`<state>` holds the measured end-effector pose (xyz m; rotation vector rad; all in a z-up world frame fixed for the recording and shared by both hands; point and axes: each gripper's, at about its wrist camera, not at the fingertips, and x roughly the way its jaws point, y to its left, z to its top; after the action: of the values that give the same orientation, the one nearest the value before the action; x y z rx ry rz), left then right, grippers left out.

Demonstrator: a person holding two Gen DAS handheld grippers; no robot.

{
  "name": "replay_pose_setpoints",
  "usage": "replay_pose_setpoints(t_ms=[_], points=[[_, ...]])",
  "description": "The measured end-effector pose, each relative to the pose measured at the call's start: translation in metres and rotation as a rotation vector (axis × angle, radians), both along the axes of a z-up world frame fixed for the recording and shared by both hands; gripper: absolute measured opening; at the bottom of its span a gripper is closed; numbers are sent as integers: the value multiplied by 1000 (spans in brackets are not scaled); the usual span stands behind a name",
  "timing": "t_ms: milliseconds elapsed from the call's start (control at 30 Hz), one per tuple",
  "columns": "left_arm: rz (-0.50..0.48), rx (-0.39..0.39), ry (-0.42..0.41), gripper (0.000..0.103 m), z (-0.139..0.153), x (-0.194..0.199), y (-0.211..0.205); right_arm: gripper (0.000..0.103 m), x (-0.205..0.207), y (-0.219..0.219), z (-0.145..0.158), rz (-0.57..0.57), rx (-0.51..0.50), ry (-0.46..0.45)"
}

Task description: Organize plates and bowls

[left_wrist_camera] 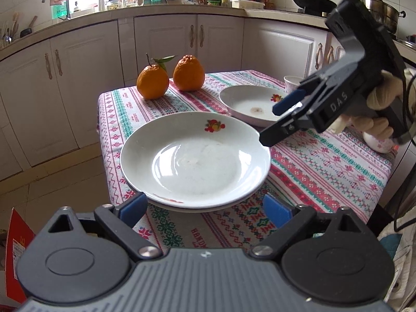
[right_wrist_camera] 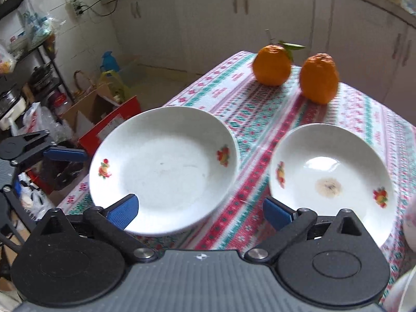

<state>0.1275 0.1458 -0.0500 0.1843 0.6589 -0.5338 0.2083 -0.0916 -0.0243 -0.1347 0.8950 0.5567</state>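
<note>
A large white plate [left_wrist_camera: 195, 161] with a fruit print sits near the table's left front corner, and a second rim shows just beneath it. My left gripper [left_wrist_camera: 205, 210] is open, its blue pads on either side of the plate's near rim without pressing on it. Further right lies a smaller white plate [left_wrist_camera: 254, 104] with a brown stain. My right gripper [left_wrist_camera: 275, 119], held by a gloved hand, hovers open and empty between the two plates. In the right wrist view the large plate [right_wrist_camera: 161, 171] and the stained plate [right_wrist_camera: 330, 182] lie beyond that gripper [right_wrist_camera: 201, 213].
Two oranges [left_wrist_camera: 153, 80] [left_wrist_camera: 188, 74] stand at the table's far edge. A white cup [left_wrist_camera: 292, 82] and a flowered bowl [left_wrist_camera: 377, 143] sit at the right. The patterned tablecloth [left_wrist_camera: 325, 161] covers a small table. Boxes and bags [right_wrist_camera: 104, 109] crowd the floor beside it.
</note>
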Motion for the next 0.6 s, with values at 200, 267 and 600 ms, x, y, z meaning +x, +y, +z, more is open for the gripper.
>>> replay_pose_setpoints(t_ms=[200,267,600], points=[[-5,-22,-21,99,8,-14,-10,103,-23,-27,-14,-158,-77,-88],[-14,-29,-30,99,11,-17,-15,103,-27,-34,-21,-207,-108,-108],[-7,-19,-37,101,22,-15,-35,103,-21,-54,-51,-293,-140,-72]])
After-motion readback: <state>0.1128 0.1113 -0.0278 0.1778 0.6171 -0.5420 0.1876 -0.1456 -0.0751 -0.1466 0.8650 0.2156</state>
